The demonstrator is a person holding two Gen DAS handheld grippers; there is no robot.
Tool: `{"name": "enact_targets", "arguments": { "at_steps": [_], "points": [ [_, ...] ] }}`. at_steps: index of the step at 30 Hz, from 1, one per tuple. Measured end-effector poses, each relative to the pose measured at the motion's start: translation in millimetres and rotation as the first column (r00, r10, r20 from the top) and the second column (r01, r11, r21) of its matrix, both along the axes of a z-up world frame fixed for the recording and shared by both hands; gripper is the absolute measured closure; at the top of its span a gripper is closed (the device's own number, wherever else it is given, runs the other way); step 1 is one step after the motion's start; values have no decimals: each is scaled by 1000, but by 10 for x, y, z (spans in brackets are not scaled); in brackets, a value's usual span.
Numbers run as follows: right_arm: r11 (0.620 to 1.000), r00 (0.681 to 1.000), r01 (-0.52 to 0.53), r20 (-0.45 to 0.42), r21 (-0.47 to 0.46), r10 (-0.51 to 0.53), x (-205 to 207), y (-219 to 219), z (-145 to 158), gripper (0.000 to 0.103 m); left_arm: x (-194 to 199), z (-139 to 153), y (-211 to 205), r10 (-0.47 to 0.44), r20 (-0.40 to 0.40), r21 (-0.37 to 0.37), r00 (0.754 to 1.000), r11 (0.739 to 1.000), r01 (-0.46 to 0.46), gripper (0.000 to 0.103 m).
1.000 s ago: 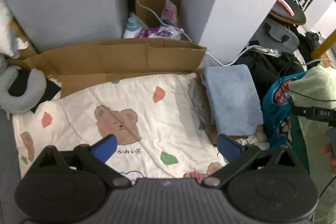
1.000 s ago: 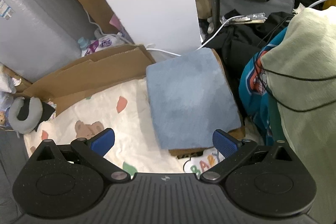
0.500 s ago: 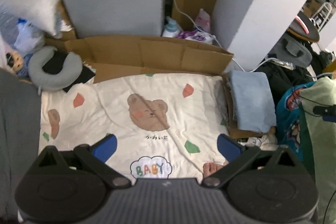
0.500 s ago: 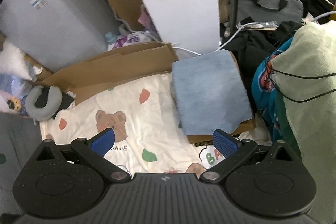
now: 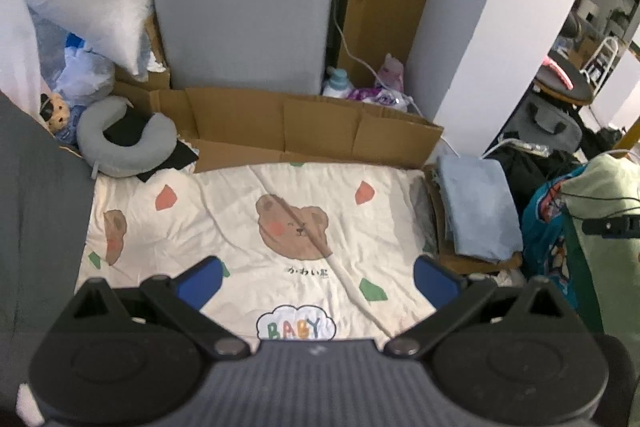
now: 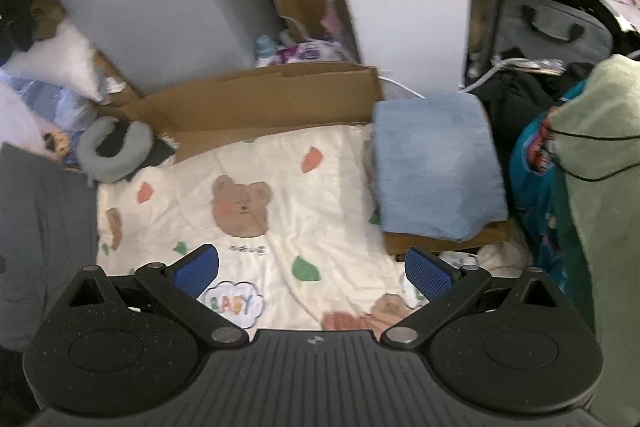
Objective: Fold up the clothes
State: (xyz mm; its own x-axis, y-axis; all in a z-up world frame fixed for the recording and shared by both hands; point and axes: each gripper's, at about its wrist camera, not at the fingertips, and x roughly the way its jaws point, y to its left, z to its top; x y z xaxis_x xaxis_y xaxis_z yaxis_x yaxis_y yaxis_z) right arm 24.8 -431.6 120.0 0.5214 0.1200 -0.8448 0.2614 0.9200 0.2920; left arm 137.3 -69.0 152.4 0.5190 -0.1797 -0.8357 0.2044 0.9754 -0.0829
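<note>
Printed blanket (image 5: 248, 211): soft, matt, creased cotton-like cloth. Folded blue towel (image 6: 436, 167): plush, fuzzy pile; cardboard box wall (image 5: 304, 127): plain matt brown. Left claw (image 5: 318, 277) and right claw (image 6: 312, 267): matt black plastic, textured blue pads (image 6: 428, 273).

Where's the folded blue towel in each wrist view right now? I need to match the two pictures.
Left wrist: folded blue towel at right of centre, on cardboard beside the bear blanket.
Right wrist: towel right of centre, larger.
Shared landmark: the grey neck pillow, at left in both.
</note>
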Motion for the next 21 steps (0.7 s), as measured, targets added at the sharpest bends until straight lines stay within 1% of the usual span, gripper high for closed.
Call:
{"name": "enact_targets", "arguments": {
  "at_steps": [5,7,9,11,13,16,19,21],
  "points": [
    [999,998,-42,45,-4,43,-76,221,25,1,-216,-137,98,58,15,-17,998,998,-58,0],
    [999,997,-48,56,-3,48,-104,288,5,1,-308,-179,100,57,29,-12,998,998,-56,0],
    [999,996,-53,72,-7,54,-145,355,-16,1,-387,-220,101,58,41,-21,997,998,-58,0],
    [998,994,-62,85,-18,64,-180,425,-42,1,-445,-276,126,89,49,-36,995,995,-88,0],
    [998,995,-51,85,-23,53,-212,490,-84,1,-480,-327,147,117,61,-38,991,993,-115,0],
    [999,996,-41,82,3,41,-239,582,-155,1,-547,-409,182,168,75,-50,983,985,-165,0],
    [999,996,-42,79,2,42,-261,700,-170,1,-609,-481,213,194,67,-86,979,978,-188,0],
    [999,995,-50,82,-5,51,-272,786,-168,1,-640,-519,210,199,66,-93,978,977,-192,0]
  ]
}}
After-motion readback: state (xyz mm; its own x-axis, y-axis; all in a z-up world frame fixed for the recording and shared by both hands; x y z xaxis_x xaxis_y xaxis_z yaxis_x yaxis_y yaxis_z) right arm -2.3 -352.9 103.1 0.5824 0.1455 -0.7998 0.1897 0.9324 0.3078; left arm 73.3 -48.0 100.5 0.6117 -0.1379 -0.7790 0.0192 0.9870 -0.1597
